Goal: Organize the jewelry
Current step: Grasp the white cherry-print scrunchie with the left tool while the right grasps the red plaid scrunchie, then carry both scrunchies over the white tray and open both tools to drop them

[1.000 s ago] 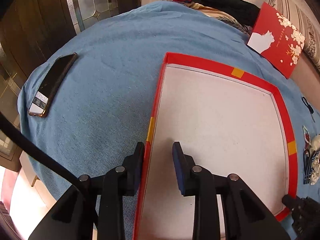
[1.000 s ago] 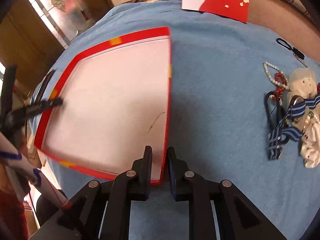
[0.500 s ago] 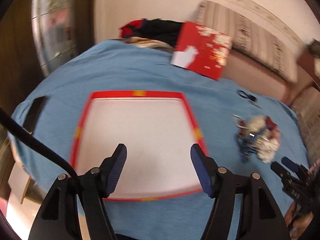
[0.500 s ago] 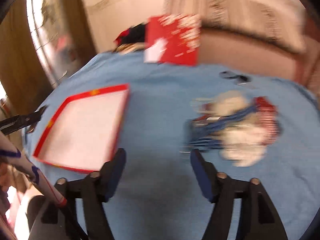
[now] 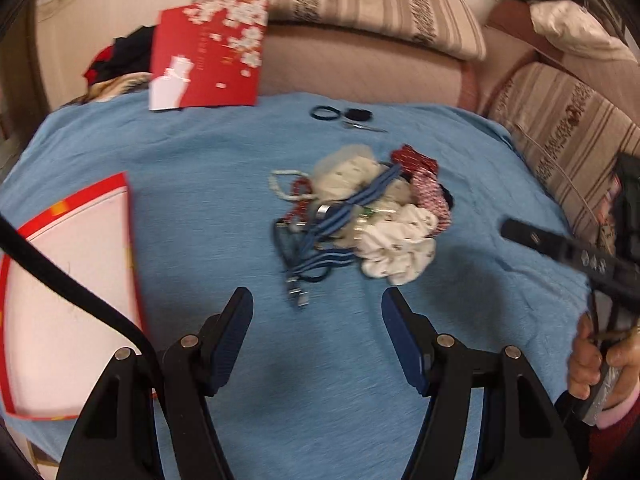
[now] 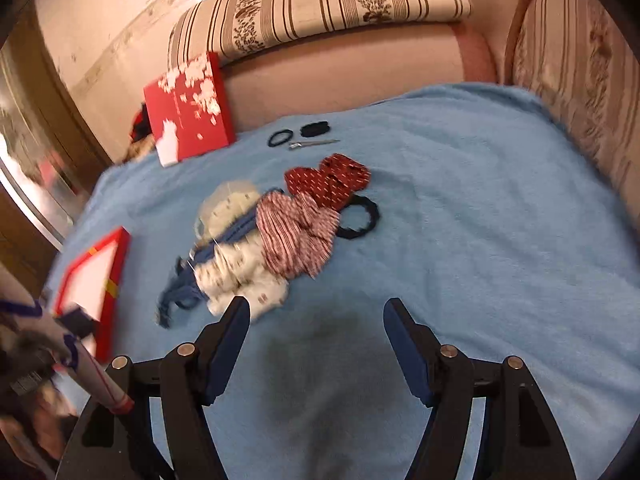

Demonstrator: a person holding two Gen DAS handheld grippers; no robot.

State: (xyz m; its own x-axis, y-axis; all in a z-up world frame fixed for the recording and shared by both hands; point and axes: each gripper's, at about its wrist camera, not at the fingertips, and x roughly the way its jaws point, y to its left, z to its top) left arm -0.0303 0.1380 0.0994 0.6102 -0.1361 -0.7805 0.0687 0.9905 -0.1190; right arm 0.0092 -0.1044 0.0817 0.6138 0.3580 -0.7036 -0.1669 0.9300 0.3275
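Both fingers spread, empty, over blue blanket (image 5: 200, 184), bead bracelet (image 5: 280, 186) only in left view, black scrunchie (image 6: 360, 220) only in right

1. The red-rimmed tray (image 5: 76, 280) is cut off by the left wrist view's left edge, partly behind a black cable (image 5: 68, 292).
2. The tangled pile (image 5: 352, 220) is motion-blurred; single pieces cannot be told apart.
3. The person's hand (image 5: 596, 364) is cropped at the right edge.
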